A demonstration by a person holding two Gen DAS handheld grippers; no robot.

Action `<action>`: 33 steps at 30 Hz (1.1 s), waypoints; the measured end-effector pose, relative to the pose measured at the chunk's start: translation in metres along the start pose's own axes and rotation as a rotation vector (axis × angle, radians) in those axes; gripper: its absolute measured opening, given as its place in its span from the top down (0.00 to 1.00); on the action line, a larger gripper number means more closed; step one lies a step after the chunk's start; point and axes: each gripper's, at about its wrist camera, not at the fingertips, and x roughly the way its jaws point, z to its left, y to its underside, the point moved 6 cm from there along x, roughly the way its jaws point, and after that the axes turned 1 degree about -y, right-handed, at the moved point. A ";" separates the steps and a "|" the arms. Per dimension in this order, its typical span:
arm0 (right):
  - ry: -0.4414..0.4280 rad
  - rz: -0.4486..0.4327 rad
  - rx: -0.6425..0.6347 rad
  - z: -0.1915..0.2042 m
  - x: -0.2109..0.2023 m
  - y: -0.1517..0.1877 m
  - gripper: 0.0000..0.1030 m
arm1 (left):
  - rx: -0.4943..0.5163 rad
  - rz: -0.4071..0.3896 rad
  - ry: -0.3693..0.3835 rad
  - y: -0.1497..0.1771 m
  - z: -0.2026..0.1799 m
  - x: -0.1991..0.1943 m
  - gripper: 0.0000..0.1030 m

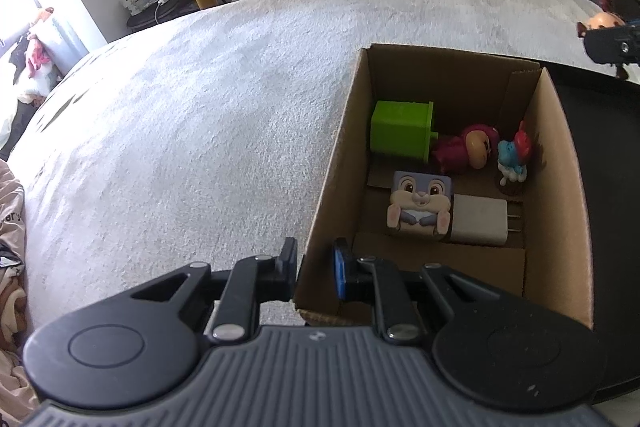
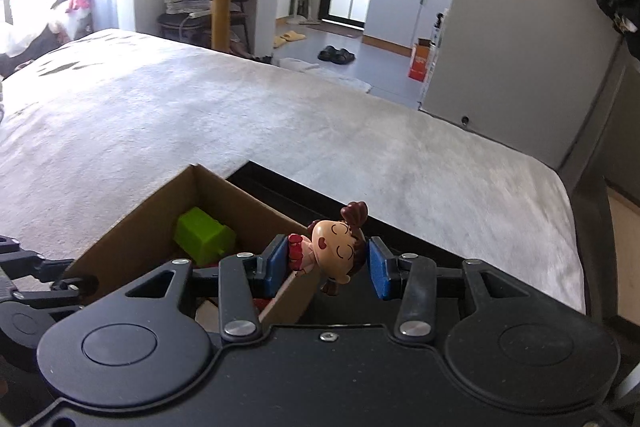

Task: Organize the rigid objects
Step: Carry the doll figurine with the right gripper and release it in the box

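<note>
The left gripper [image 1: 315,269] is clamped on the near left wall of the open cardboard box [image 1: 335,163], its pads pinching the cardboard. The box sits on a pale plush blanket [image 1: 200,107] beside a black tray [image 1: 600,187], and holds a green block [image 1: 402,129], a pink-haired figurine [image 1: 468,147], a blue-and-red figurine [image 1: 514,157], a bunny cube [image 1: 420,207] and a white charger plug [image 1: 482,221]. The right gripper [image 2: 327,262] grips a brown-haired doll figurine [image 2: 336,247] between its blue pads, just above the box's right wall

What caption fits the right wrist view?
Right gripper holds a brown-haired doll figurine above the cardboard box edge.
</note>
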 end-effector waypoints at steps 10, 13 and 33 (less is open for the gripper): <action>-0.029 0.020 -0.056 0.025 0.008 -0.004 0.59 | -0.053 -0.013 0.051 0.000 0.008 -0.001 0.86; -0.037 0.032 -0.072 0.033 0.012 -0.003 0.59 | -0.075 -0.018 0.076 0.000 0.012 -0.002 0.87; -0.056 0.072 -0.066 0.049 0.031 0.010 0.43 | -0.146 -0.014 0.143 0.002 0.020 0.003 0.87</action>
